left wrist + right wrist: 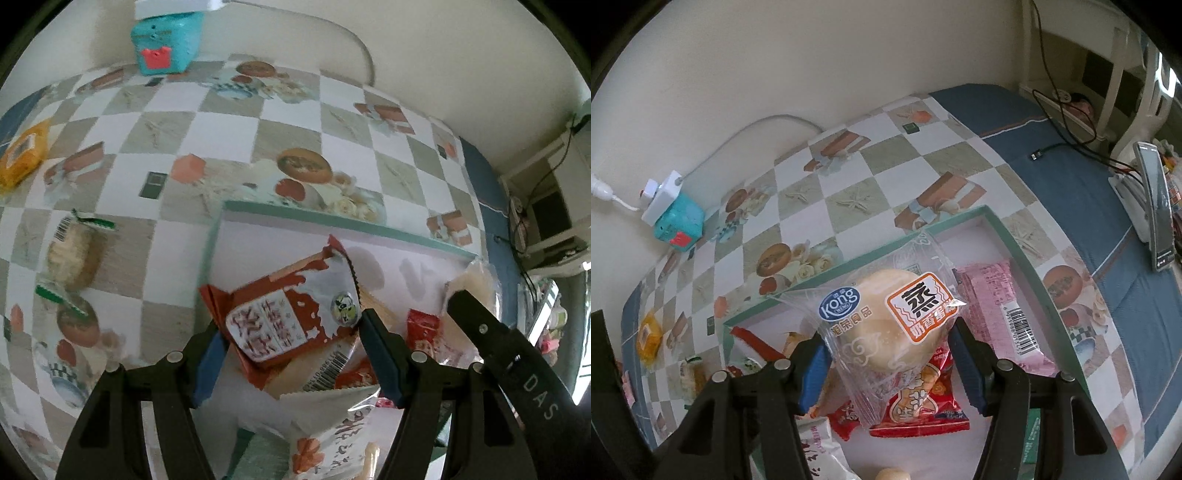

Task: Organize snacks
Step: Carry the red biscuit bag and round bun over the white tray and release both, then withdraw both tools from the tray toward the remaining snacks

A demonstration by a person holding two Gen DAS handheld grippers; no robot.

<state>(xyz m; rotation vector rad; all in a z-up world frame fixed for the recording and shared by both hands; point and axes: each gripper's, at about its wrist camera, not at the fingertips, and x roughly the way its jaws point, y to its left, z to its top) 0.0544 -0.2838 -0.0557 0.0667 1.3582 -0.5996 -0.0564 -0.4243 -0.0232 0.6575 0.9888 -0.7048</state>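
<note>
**Both tongs loaded over the green-rimmed box**

Left tongs: clamped on a red-and-white snack packet. It sits crosswise between my blue pads, tilted, its serrated end pointing toward the far rim. The packet hangs over the left half of the shallow box, above the bare white floor near the box's left wall.

Out on the checkered tablecloth, past the box's left wall: a wrapped pale pastry with green-edged seals, lying alone. Near the cloth's left edge, a yellow packet. At the far edge, against the wall, a teal box with a red tag.

Inside the box, below my left tongs: a barcoded clear wrapper and a white packet with orange flowers near the near rim. A small red packet lies further right.

Right tongs: clamped on a clear-wrapped round bun, blue logo and orange label facing up. The bun is held over the middle of the box, above a red packet on the floor. A pink bar with a barcode lies along the box's right wall. Right of the box, blue cloth covers the table's right edge.
</note>
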